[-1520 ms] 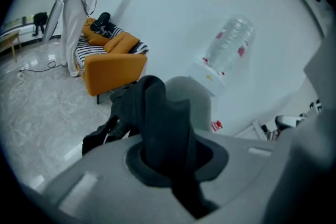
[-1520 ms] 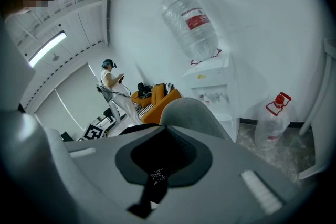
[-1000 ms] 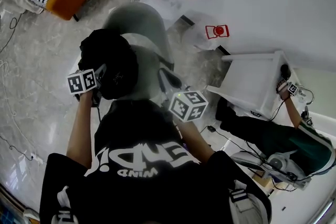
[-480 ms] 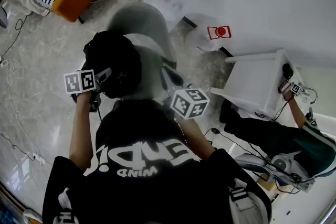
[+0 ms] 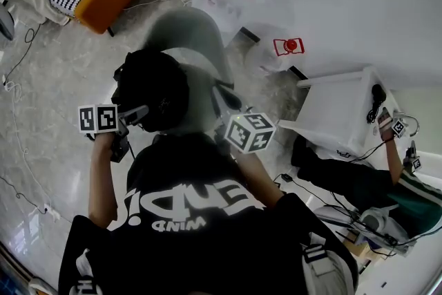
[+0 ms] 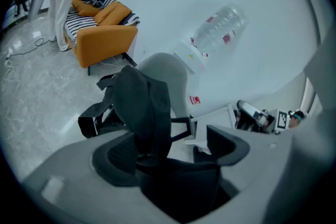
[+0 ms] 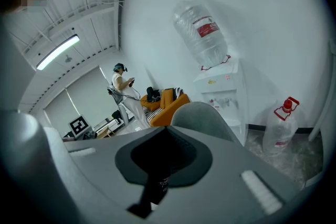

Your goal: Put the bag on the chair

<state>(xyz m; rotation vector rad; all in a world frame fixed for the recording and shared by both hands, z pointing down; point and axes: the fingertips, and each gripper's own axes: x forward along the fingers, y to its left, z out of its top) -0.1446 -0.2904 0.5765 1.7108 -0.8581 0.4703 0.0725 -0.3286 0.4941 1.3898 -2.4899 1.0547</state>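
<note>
The bag (image 5: 155,90) sat on the chair (image 5: 190,31), slumped against its back. The left gripper (image 6: 167,150) had its jaws opening wide, clear of the bag. The right gripper (image 7: 164,157) had narrow jaws pinching a black strap (apparently the bag's). Withdrawing before letting go could drag the bag off the seat.

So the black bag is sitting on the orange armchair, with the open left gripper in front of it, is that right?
No: the left gripper view shows the black bag on the grey chair, not the orange armchair behind. The left gripper, jaws opening loosely around the bag's edge, is in front.
</note>
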